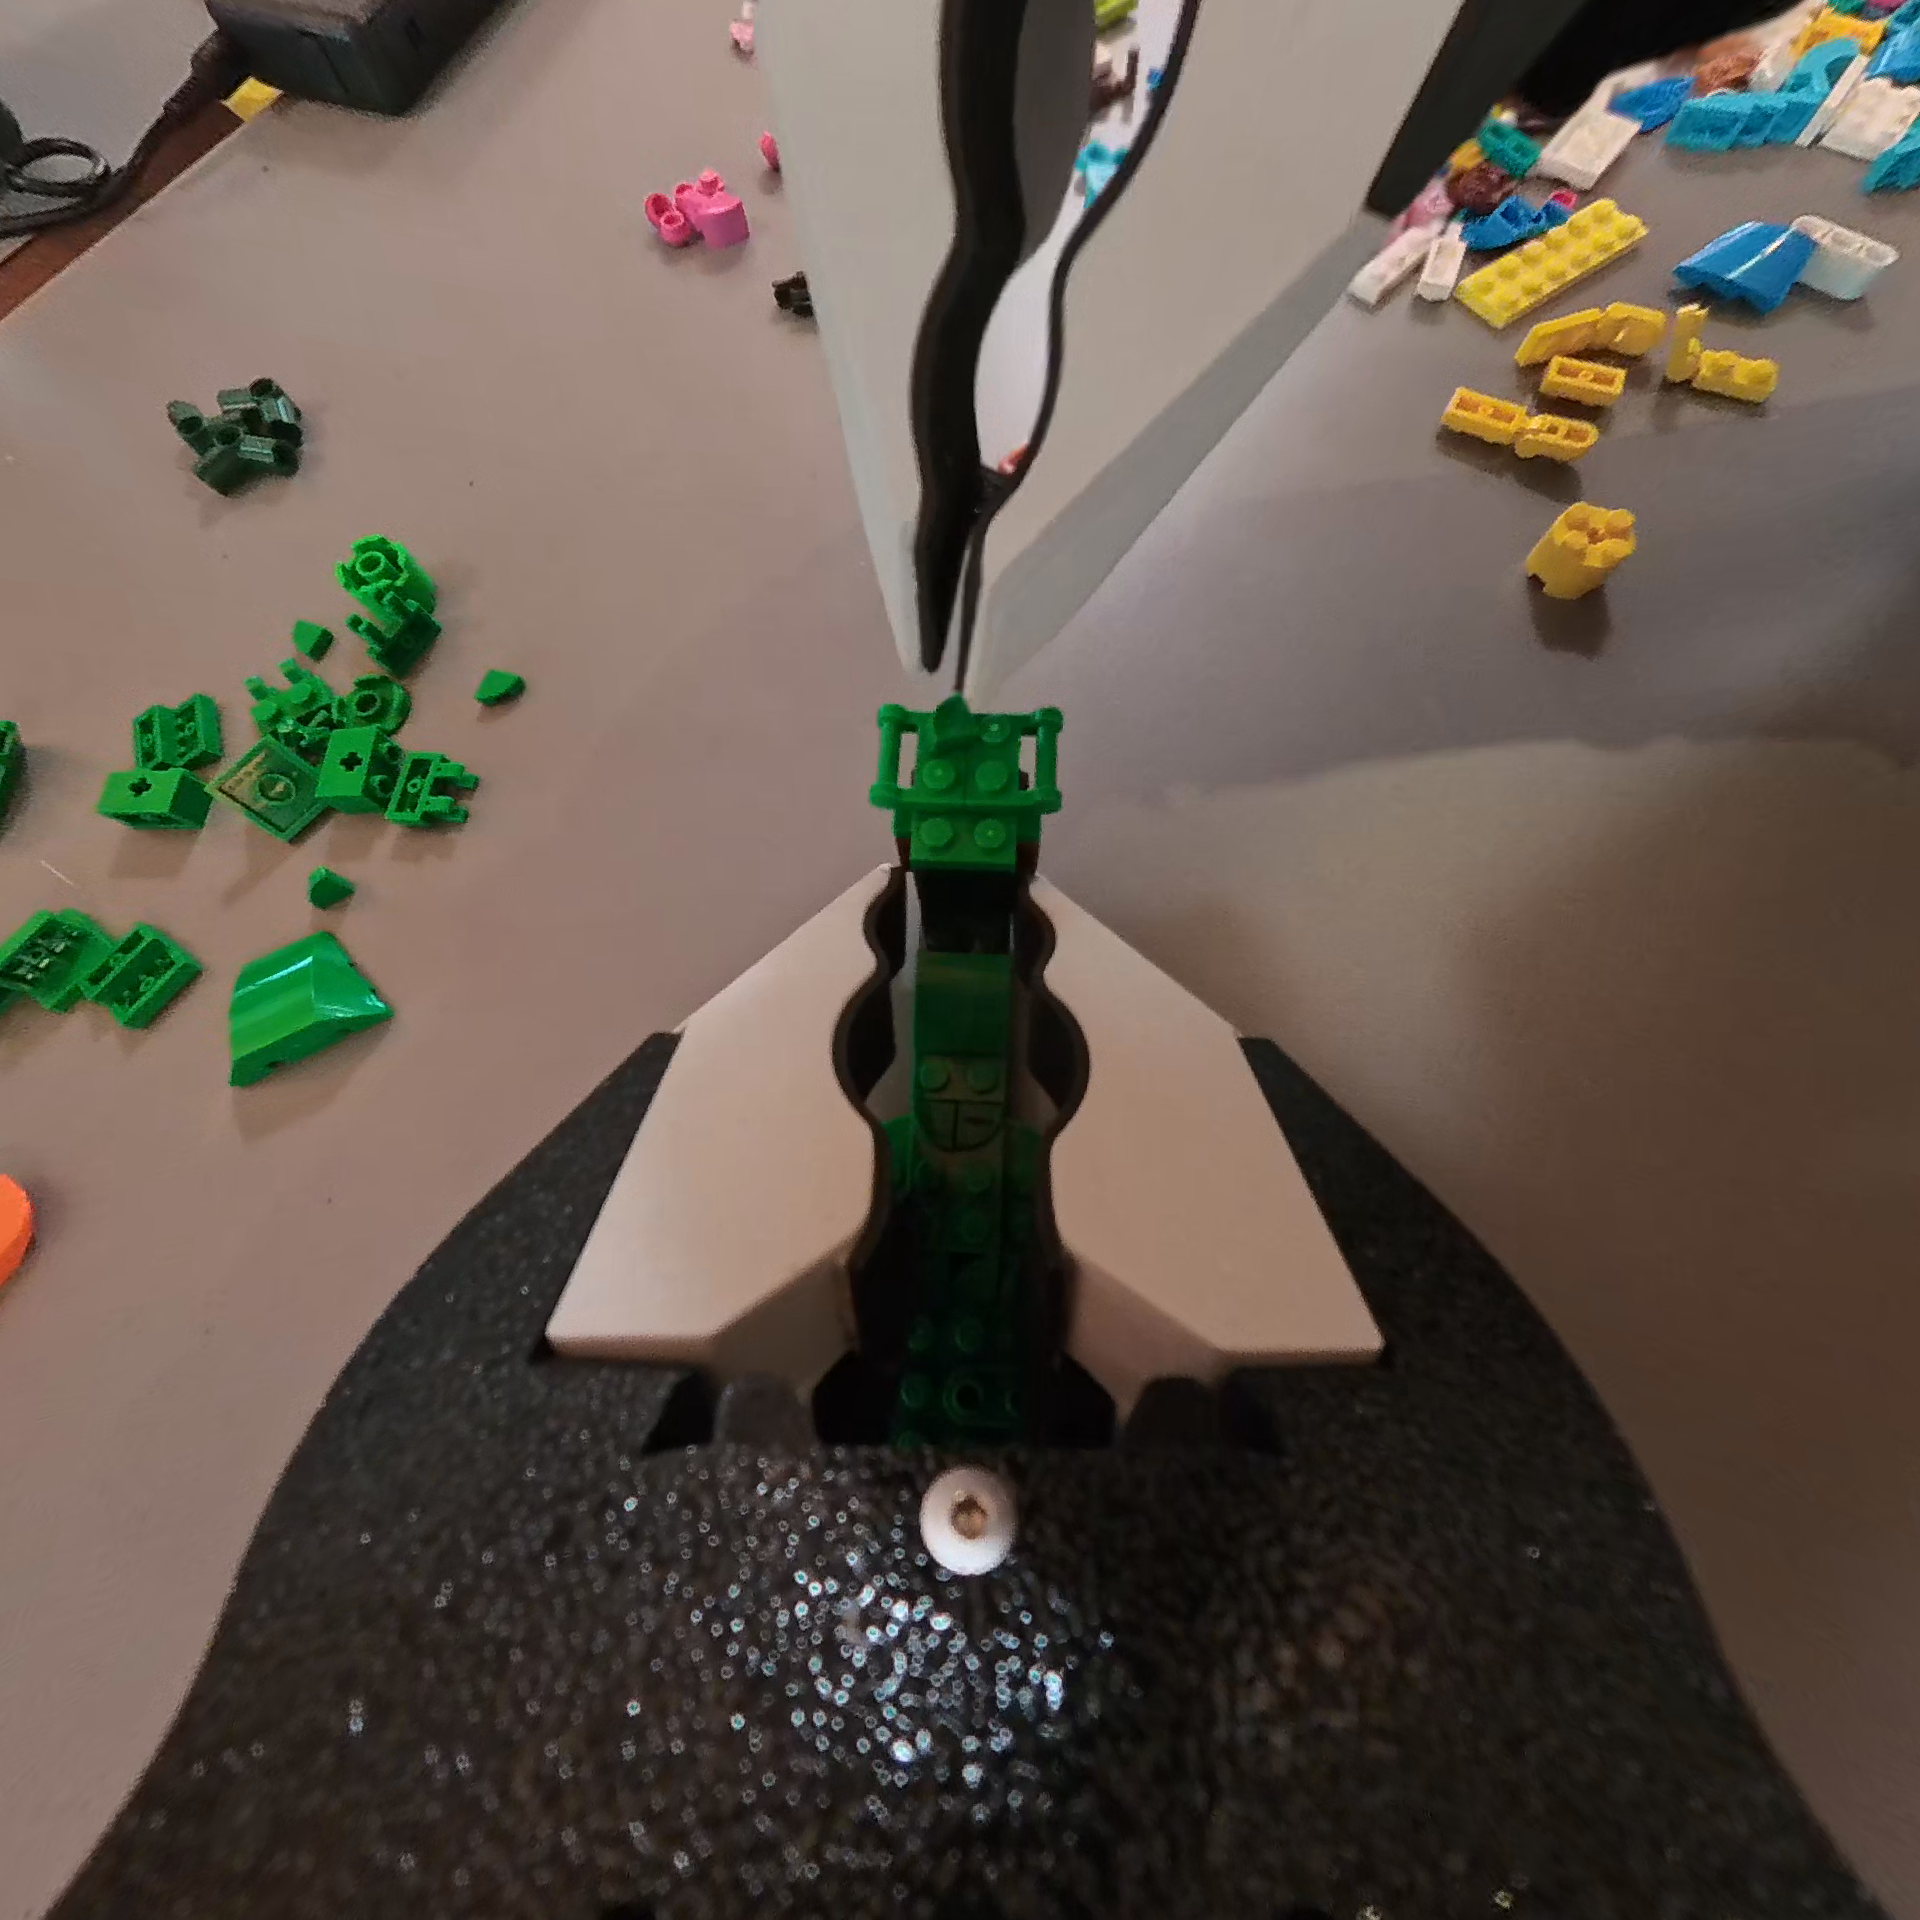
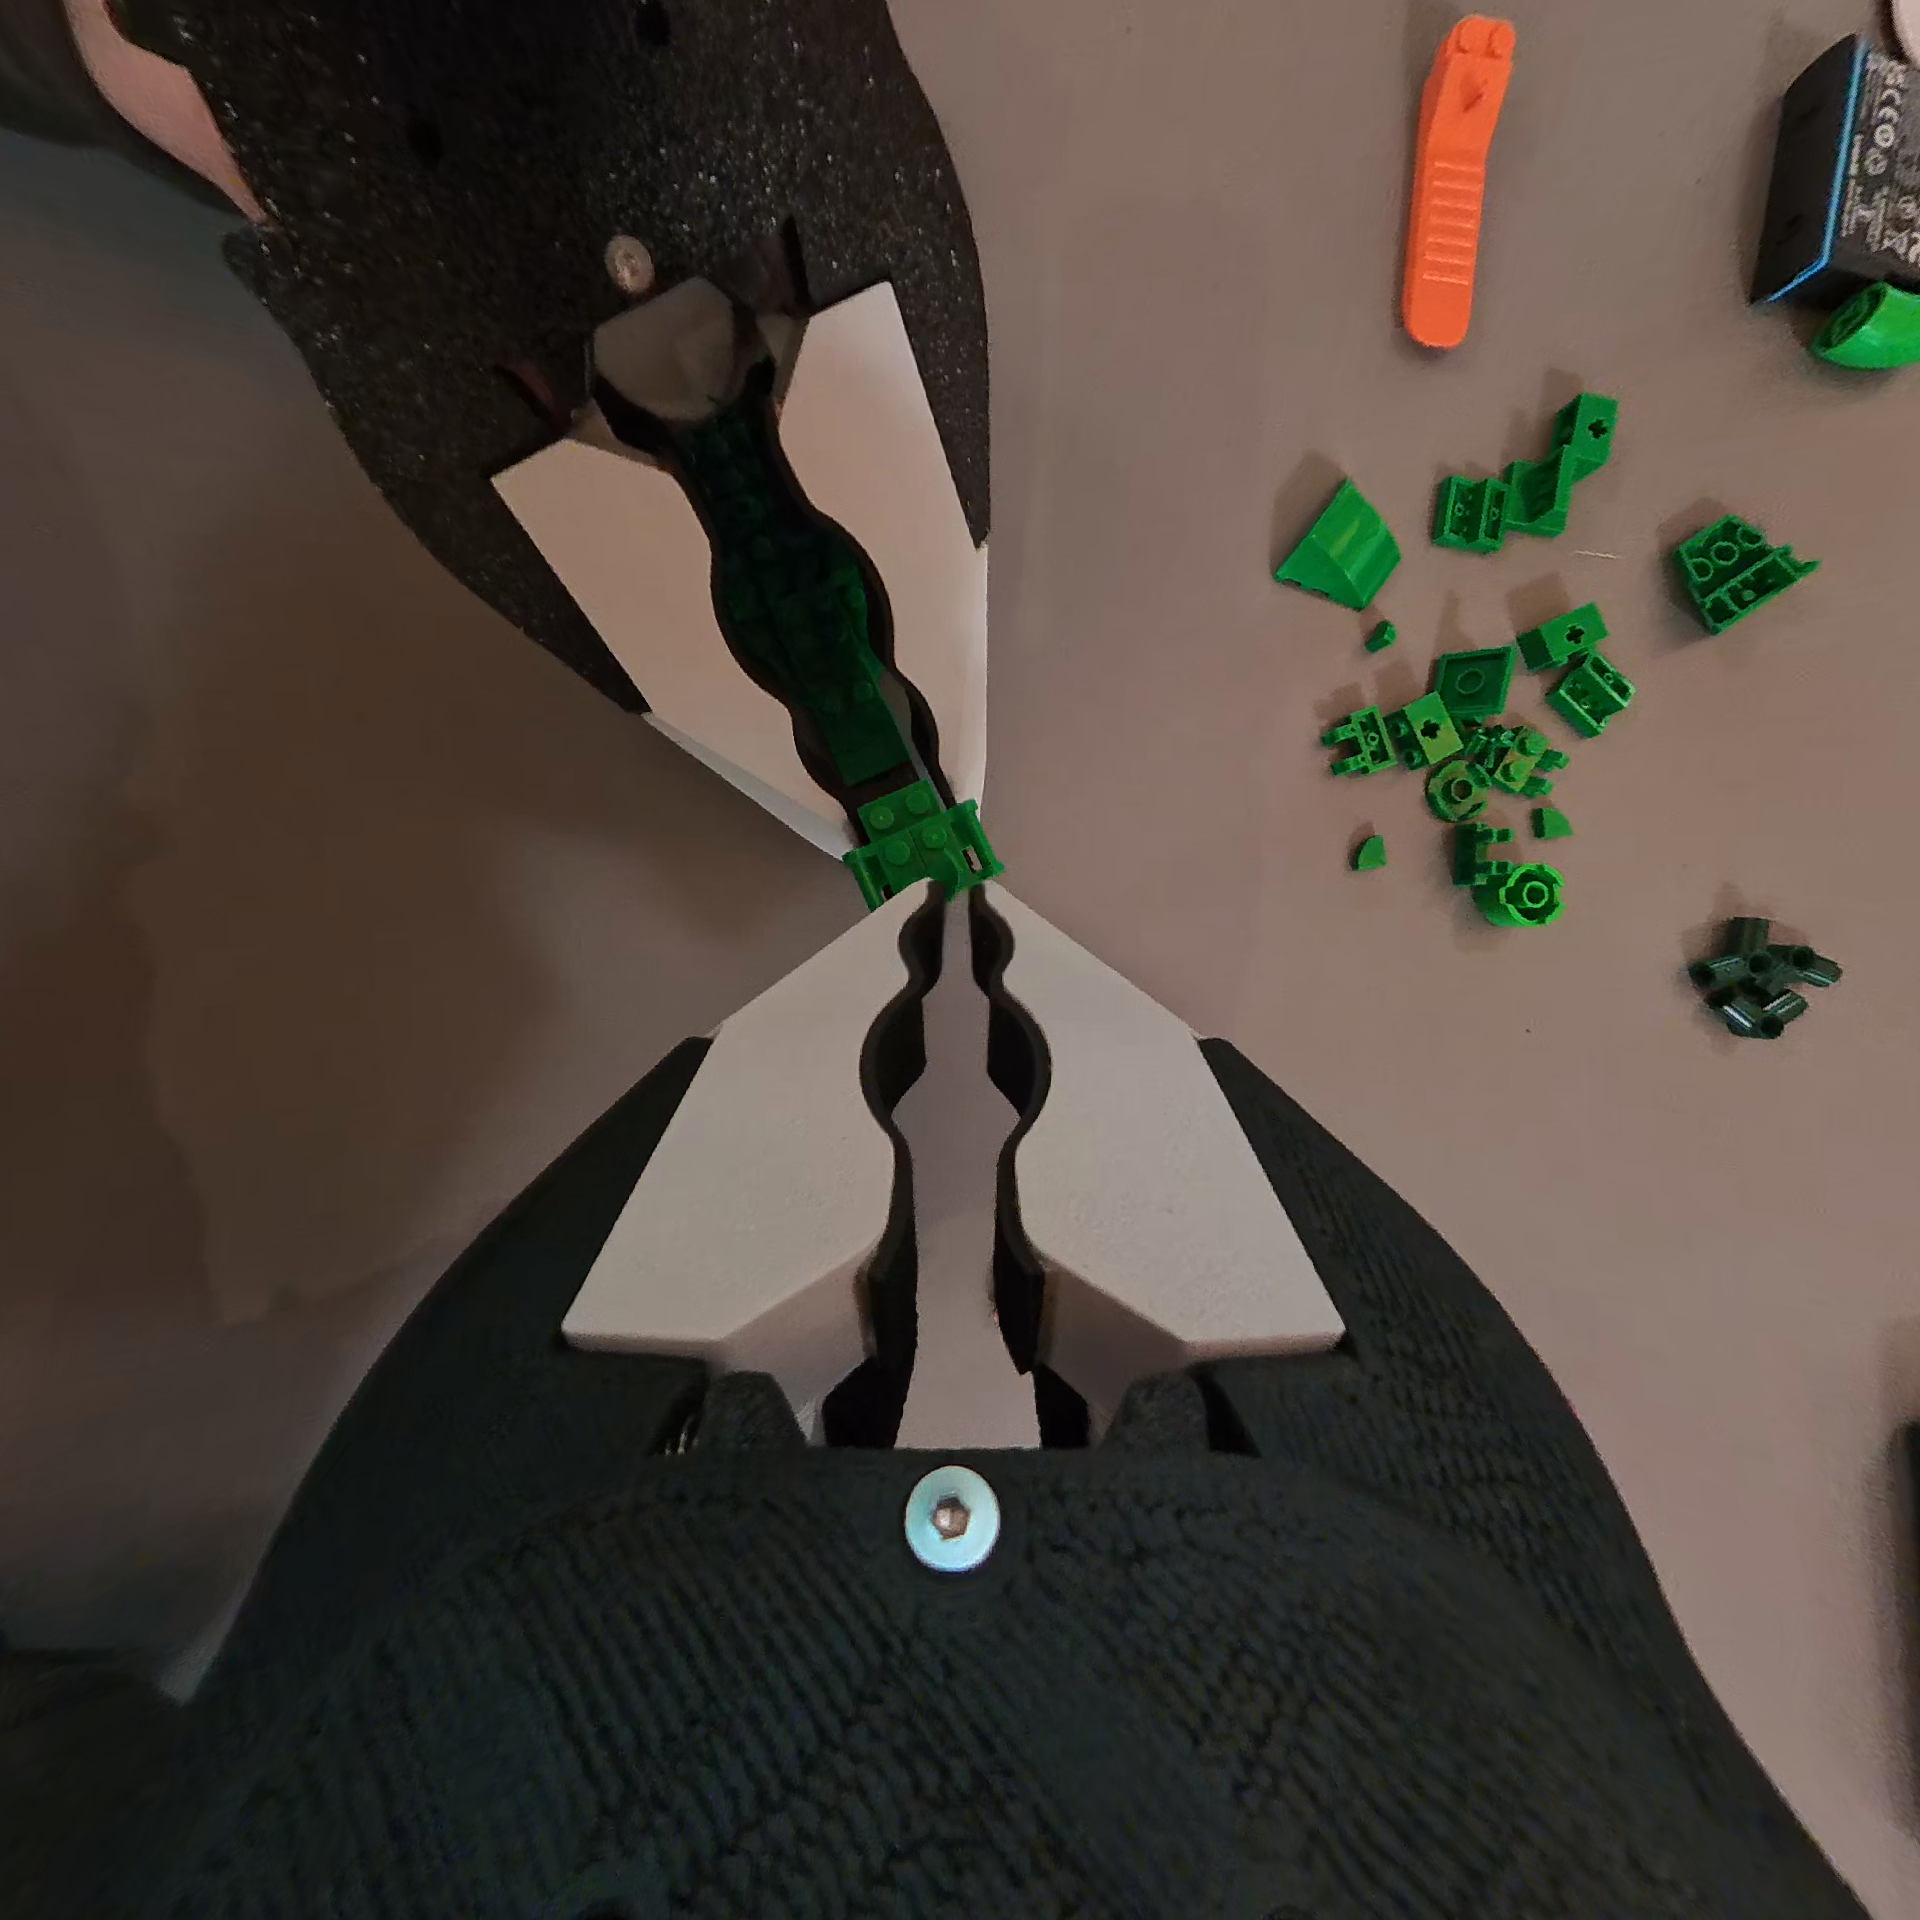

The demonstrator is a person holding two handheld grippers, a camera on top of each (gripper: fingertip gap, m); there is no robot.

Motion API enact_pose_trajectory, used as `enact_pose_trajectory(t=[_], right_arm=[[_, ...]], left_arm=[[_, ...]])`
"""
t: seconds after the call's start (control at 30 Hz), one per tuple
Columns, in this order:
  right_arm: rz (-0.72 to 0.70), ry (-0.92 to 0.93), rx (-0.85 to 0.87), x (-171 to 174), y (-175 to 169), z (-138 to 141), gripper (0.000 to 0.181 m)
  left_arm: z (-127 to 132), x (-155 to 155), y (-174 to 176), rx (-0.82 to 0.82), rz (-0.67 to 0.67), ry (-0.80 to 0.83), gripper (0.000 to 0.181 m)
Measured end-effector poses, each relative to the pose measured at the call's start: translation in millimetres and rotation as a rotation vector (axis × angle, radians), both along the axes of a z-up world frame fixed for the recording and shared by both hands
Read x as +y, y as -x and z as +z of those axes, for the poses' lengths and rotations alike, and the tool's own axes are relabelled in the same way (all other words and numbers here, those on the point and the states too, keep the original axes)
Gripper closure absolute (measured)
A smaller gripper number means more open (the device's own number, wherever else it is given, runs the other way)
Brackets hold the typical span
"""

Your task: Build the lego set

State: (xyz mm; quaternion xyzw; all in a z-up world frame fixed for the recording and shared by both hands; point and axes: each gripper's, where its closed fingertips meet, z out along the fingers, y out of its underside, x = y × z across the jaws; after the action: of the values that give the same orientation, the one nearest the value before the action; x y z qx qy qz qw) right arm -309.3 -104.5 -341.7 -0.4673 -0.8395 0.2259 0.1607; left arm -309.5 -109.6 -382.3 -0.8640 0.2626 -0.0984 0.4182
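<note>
My left gripper [image 1: 961, 883] is shut on a long green lego assembly [image 1: 966, 790] that lies along its fingers, with the studded end sticking out past the tips. My right gripper [image 1: 945, 670] reaches in from the far side, and its tips pinch a small green piece [image 1: 951, 722] on that end of the assembly. In the right wrist view my right gripper [image 2: 953, 904] meets the assembly's end [image 2: 920, 842], which the left gripper [image 2: 914, 821] holds from the upper left. Both are above the grey table [image 2: 312, 935].
Loose bright green pieces [image 1: 281, 758] and dark green pieces [image 1: 239, 431] lie to the left. Yellow pieces [image 1: 1590, 364] and blue and white pieces [image 1: 1766, 104] lie to the right, pink ones [image 1: 696, 208] farther off. An orange brick separator [image 2: 1449, 177] lies beside a black box [image 2: 1849, 166]. Left tips to right tips: about 4 cm.
</note>
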Motion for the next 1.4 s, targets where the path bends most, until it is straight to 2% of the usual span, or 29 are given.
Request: enact_pose_trajectory(t=[0.2, 0.3, 0.43, 0.53, 0.67, 0.73, 0.83, 0.93, 1.03, 1.17, 1.4], right_arm=[[0.056, 0.059, 0.117, -4.5, -6.4, 17.8, 0.17], [0.086, 0.095, 0.224, -13.4, -10.1, 22.2, 0.156], [0.124, -0.029, 0.422, -19.5, -15.6, 19.3, 0.143], [0.136, -0.097, 0.49, -24.4, -23.1, 11.3, 0.148], [0.111, 0.123, 0.554, -38.8, -26.4, 16.0, 0.151], [0.107, 0.149, 0.556, -38.7, -23.7, 15.6, 0.15], [0.137, 0.037, 0.605, -38.6, -17.9, 15.4, 0.144], [0.194, -0.207, 0.67, -39.7, -16.1, 14.9, 0.131], [0.269, -0.397, 0.667, -45.7, -21.0, 5.4, 0.131], [0.285, -0.412, 0.571, -48.4, -26.6, -17.9, 0.129], [0.29, -0.419, 0.58, -49.1, -24.2, -18.5, 0.129]], left_arm=[[0.0, -3.9, -3.4, 0.002, -0.061, 0.001, 0.163], [0.1, -7.5, -5.6, -0.005, -0.103, 0.009, 0.164], [-0.3, -14.1, -6.5, -0.01, -0.154, 0.033, 0.166], [-0.7, -17.6, -7.9, -0.015, -0.186, 0.042, 0.166], [-1.0, -22.7, -10.3, -0.013, -0.234, 0.047, 0.166], [-1.3, -24.6, -11.5, -0.011, -0.25, 0.049, 0.166], [-1.1, -26.7, -13.0, -0.014, -0.269, 0.049, 0.166], [-0.8, -27.8, -13.6, -0.027, -0.28, 0.051, 0.166], [-0.9, -28.2, -13.7, -0.032, -0.282, 0.054, 0.166], [-1.2, -28.9, -14.2, -0.03, -0.286, 0.056, 0.166], [-1.3, -29.3, -14.4, -0.03, -0.287, 0.059, 0.166]])
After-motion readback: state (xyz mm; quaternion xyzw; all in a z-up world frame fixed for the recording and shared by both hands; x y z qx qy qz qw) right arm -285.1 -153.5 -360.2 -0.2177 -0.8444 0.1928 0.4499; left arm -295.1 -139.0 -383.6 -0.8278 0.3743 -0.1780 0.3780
